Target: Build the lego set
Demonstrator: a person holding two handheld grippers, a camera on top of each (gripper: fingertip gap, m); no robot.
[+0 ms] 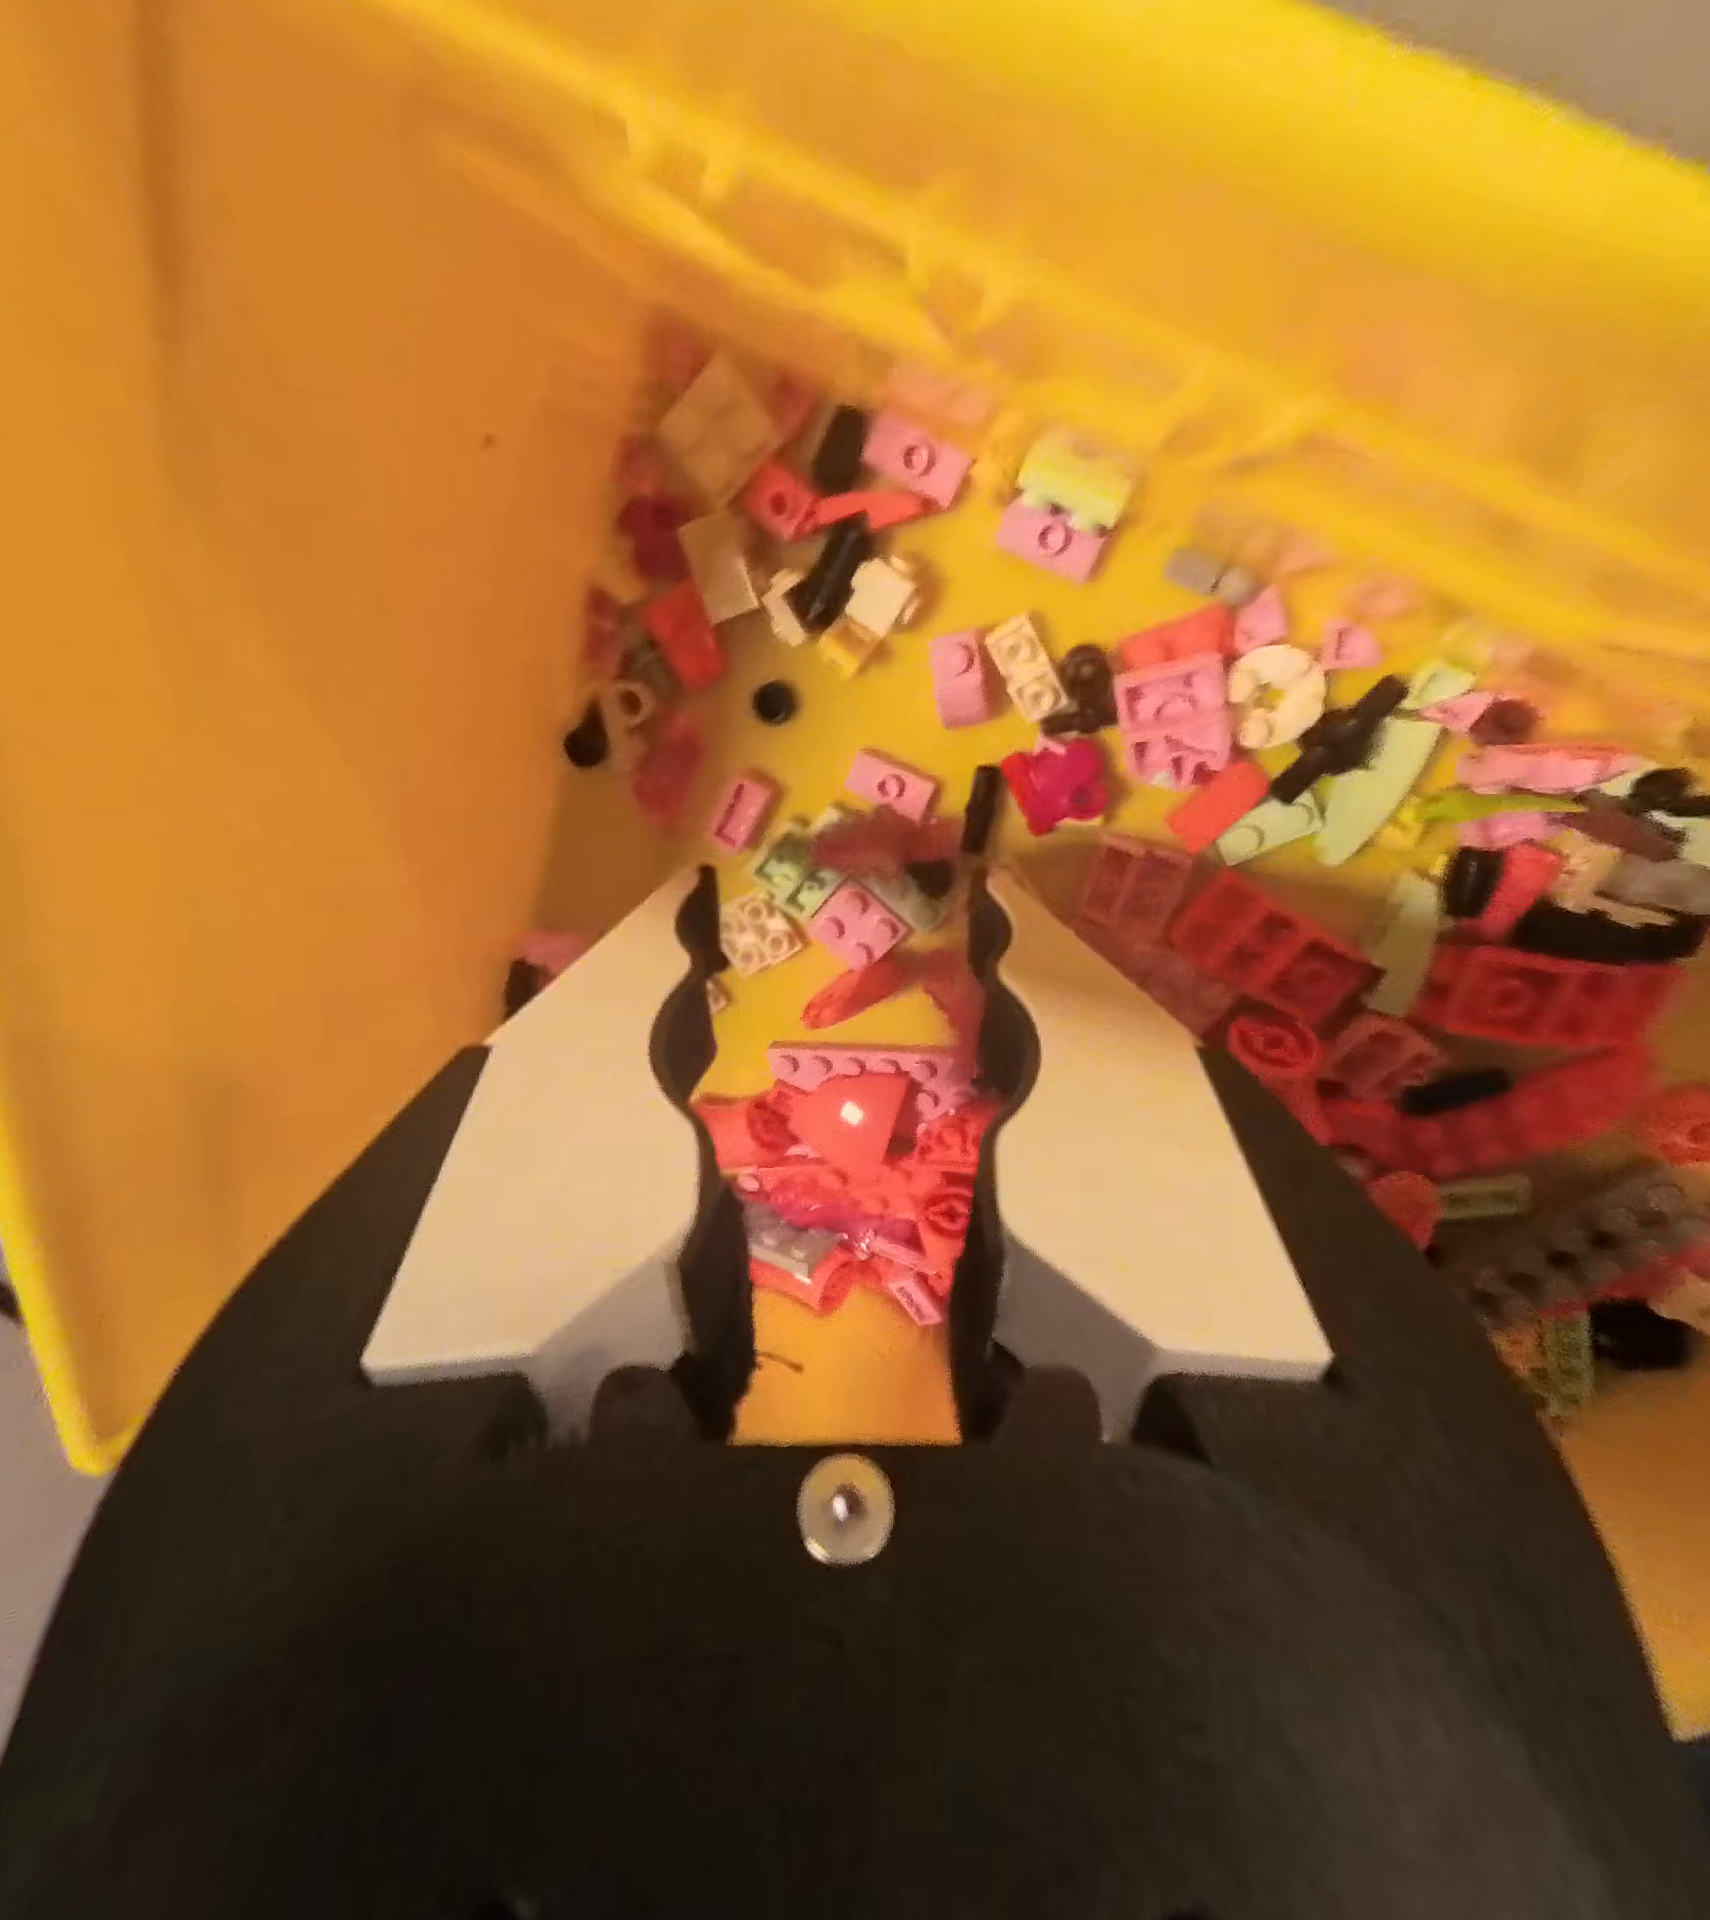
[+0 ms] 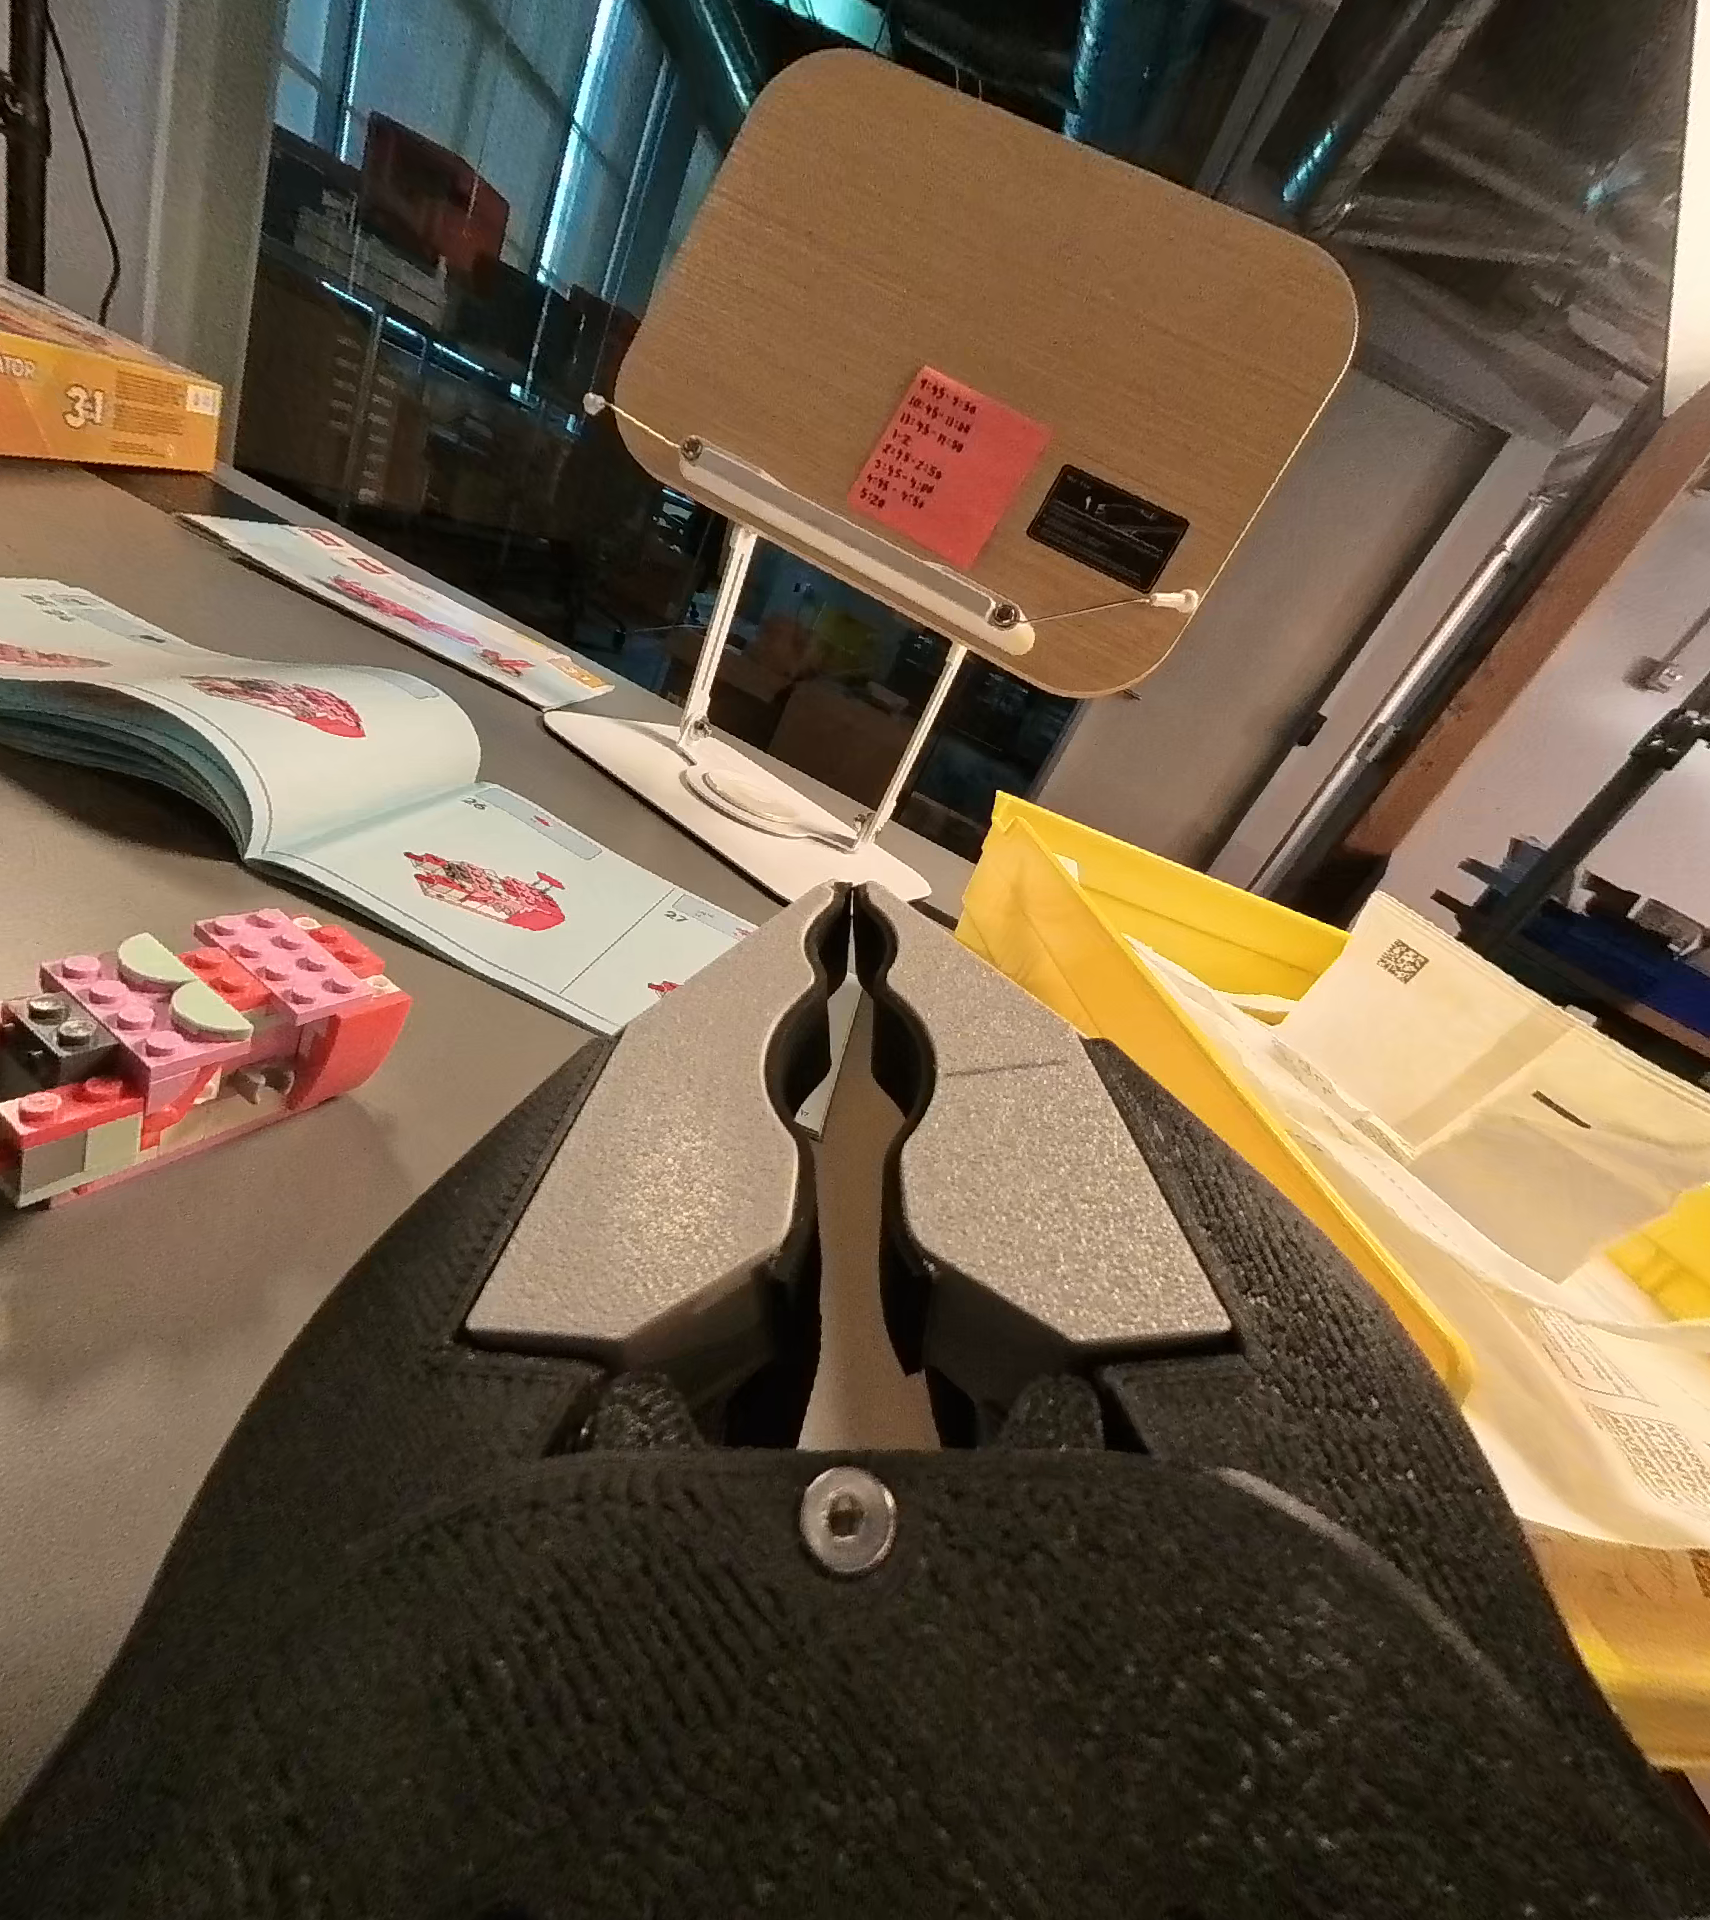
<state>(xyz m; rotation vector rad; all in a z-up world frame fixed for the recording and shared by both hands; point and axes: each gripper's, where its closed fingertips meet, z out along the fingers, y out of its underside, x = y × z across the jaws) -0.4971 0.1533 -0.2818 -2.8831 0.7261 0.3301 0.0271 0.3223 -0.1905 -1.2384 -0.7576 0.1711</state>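
Hovering the left gripper [image 1: 840,894] inside a yellow bin [image 1: 259,623], I am looking down on a loose scatter of small toy bricks [image 1: 1038,707] on the bin floor. Its fingers [image 1: 612,997] are standing parted with nothing pinched; a pink square brick [image 1: 856,923] and a cream round-studded piece [image 1: 757,935] are lying below the gap near the tips, untouched as far as I can tell. A red pointed piece [image 1: 846,1000] and a pink-and-red heap [image 1: 851,1143] are showing farther back between the fingers. The view is blurring, so fine contact is uncertain.

Risks I am noting:
- The bricks are lying crowded and overlapping; closing here could be catching two pieces at once, or pushing a flat one aside.
- The bin wall is sitting just beside the left finger; drifting that way could be knocking the bin.
- Small smooth pieces will likely be slipping or twisting if pinched off-centre.

The right gripper [image 2: 849,896] is resting over the dark table [image 2: 207,1351] with its fingers clenched tip to tip on nothing. A half-built pink and red brick model [image 2: 155,1039] is sitting well to its left, an open instruction booklet [image 2: 331,769] beyond that, a wooden stand [image 2: 986,364] ahead, and a second yellow bin of paper bags [image 2: 1090,935] just to its right. Swinging right could be clipping that bin's rim.
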